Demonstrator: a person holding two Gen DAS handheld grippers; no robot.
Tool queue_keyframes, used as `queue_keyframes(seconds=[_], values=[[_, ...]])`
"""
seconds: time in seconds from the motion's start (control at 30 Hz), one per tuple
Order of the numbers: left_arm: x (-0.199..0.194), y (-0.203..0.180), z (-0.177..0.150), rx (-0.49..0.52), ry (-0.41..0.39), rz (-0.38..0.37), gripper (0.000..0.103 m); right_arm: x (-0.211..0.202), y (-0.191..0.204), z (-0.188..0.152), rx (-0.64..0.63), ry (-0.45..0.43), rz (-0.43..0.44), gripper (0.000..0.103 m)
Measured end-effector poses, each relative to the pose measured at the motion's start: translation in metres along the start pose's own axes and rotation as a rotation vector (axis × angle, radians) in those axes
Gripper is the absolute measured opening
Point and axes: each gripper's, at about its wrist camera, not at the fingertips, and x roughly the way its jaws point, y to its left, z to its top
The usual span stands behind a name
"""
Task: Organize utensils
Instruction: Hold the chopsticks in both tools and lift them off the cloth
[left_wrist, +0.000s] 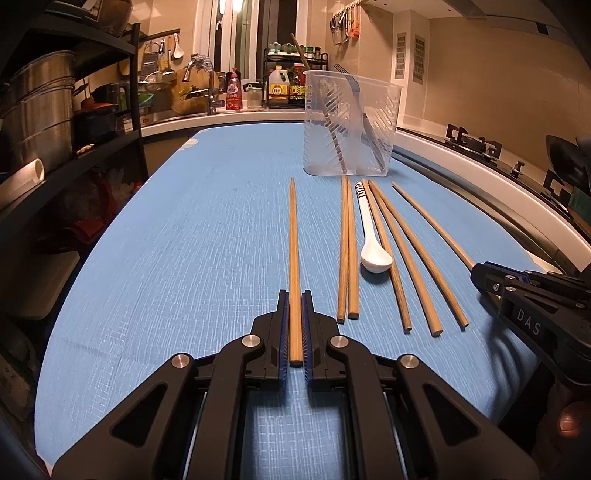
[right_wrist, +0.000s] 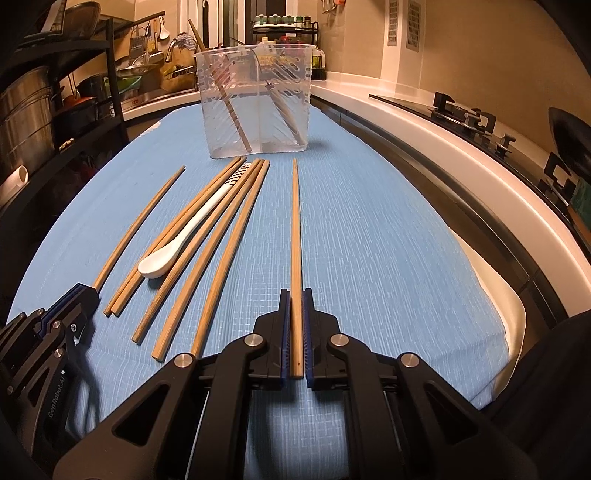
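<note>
My left gripper (left_wrist: 295, 295) is shut on the thick end of a wooden chopstick (left_wrist: 293, 251) that points toward a clear plastic utensil holder (left_wrist: 351, 125). My right gripper (right_wrist: 296, 293) is shut on another wooden chopstick (right_wrist: 295, 229). It also shows at the right of the left wrist view (left_wrist: 476, 271). Between the grippers, several loose chopsticks (left_wrist: 402, 254) and a white spoon (left_wrist: 371, 236) lie on the blue cloth (left_wrist: 184, 240). The holder (right_wrist: 255, 99) has a chopstick and metal utensils in it.
A black shelf rack (left_wrist: 55, 129) with metal pots stands to the left. A stove (left_wrist: 498, 151) runs along the right. A sink, bottles and hanging tools are at the back.
</note>
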Motion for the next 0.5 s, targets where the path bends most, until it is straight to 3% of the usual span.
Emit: queue_keyframes(seconds=[0.5], values=[[-0.0014,-0.0029,0.0033,0.035,0.029,-0.003,0.007,-0.0018,-0.0012,0.0016,0.004,-0.004,-0.006,0.006]])
